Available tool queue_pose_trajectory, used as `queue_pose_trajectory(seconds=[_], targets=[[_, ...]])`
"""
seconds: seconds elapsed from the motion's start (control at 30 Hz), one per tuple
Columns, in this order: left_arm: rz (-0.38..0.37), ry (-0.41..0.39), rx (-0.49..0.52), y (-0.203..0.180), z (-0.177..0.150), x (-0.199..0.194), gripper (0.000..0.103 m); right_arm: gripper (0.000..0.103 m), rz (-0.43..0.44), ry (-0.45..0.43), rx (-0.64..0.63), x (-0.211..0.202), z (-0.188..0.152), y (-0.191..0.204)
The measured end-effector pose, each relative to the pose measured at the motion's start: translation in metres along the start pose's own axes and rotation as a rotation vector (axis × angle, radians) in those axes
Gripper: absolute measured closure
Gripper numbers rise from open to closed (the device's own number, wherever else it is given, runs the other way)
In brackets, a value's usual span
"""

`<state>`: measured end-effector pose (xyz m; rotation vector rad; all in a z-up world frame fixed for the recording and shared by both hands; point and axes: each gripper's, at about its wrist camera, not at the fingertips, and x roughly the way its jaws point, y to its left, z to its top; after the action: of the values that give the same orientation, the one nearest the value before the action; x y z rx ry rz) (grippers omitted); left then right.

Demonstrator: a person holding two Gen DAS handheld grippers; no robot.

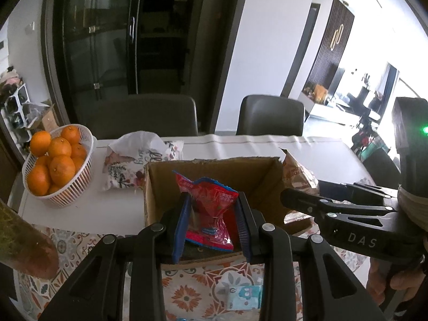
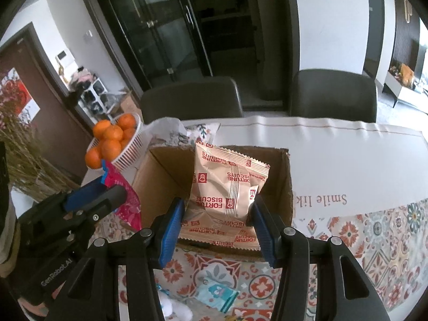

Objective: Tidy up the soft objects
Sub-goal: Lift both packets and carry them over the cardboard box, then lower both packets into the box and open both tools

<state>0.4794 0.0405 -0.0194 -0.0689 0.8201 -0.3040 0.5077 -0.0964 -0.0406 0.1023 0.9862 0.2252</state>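
My left gripper [image 1: 212, 214] is shut on a red snack packet [image 1: 211, 208] and holds it above the open cardboard box [image 1: 157, 184]. My right gripper [image 2: 218, 214] is shut on a beige Fortune Biscuits packet [image 2: 227, 187] and holds it over the same box [image 2: 283, 182]. Each gripper shows in the other's view: the left one with the red packet [image 2: 125, 200] at the left, the right one [image 1: 299, 200] with the beige packet [image 1: 297, 171] at the box's right side.
A white basket of oranges [image 1: 72, 184] stands at the back left. A floral pillow [image 1: 128, 165] lies behind the box. A small blue packet [image 2: 218, 293] lies on the patterned cloth in front. Two chairs [image 1: 270, 115] stand behind the table.
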Motion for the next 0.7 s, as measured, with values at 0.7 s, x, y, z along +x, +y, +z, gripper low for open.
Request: queue_pose_trajectory(seconds=[0.7], targets=[[-0.021, 0.205, -0.031, 0.015, -0.005, 0.068, 0.07, 0.05, -0.015, 0.206, -0.023, 0.072, 0.001, -0.009]])
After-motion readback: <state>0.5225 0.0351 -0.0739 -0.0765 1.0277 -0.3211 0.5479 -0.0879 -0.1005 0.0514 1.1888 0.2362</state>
